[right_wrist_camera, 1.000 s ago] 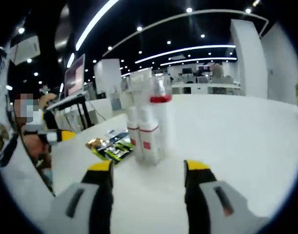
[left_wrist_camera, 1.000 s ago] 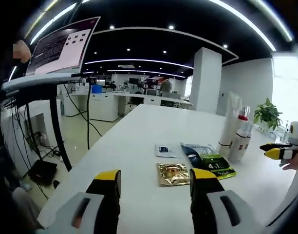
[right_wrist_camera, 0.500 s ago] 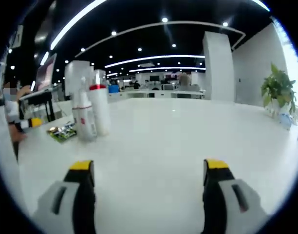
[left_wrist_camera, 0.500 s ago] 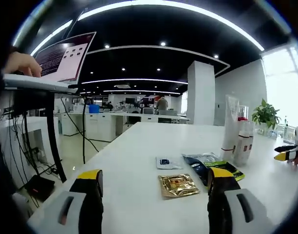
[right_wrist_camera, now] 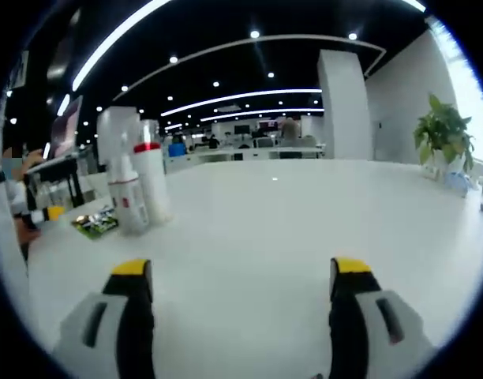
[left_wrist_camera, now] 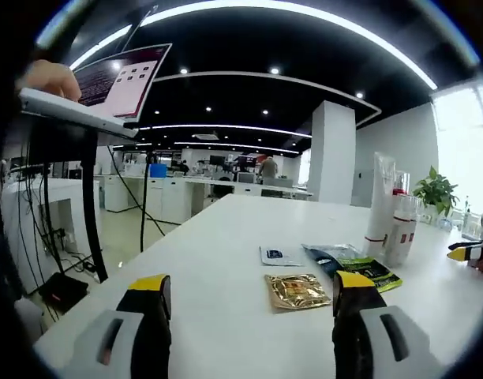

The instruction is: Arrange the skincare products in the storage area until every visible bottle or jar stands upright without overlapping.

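Observation:
Several white skincare bottles stand upright in a tight cluster on the white table: a tall tube (left_wrist_camera: 381, 201), a red-capped bottle (left_wrist_camera: 400, 229), again as bottles (right_wrist_camera: 136, 189) at left in the right gripper view. Flat sachets lie beside them: a gold one (left_wrist_camera: 297, 290), a green-black one (left_wrist_camera: 353, 264) and a small white one (left_wrist_camera: 276, 254). My left gripper (left_wrist_camera: 249, 294) is open over the table's near end, short of the gold sachet. My right gripper (right_wrist_camera: 240, 276) is open over bare table, right of the bottles. The right gripper's yellow tip (left_wrist_camera: 466, 252) shows at far right.
A raised laptop (left_wrist_camera: 107, 83) on a black stand is at left, with a hand on it. The white table (right_wrist_camera: 305, 221) stretches far back. A potted plant (right_wrist_camera: 445, 130) stands at its far right. Office desks and a person are far behind.
Both views have shifted with the hands. The right view swung right, leaving the bottles at its left. Both grippers' jaws stand wider than a second ago. The objects stayed put.

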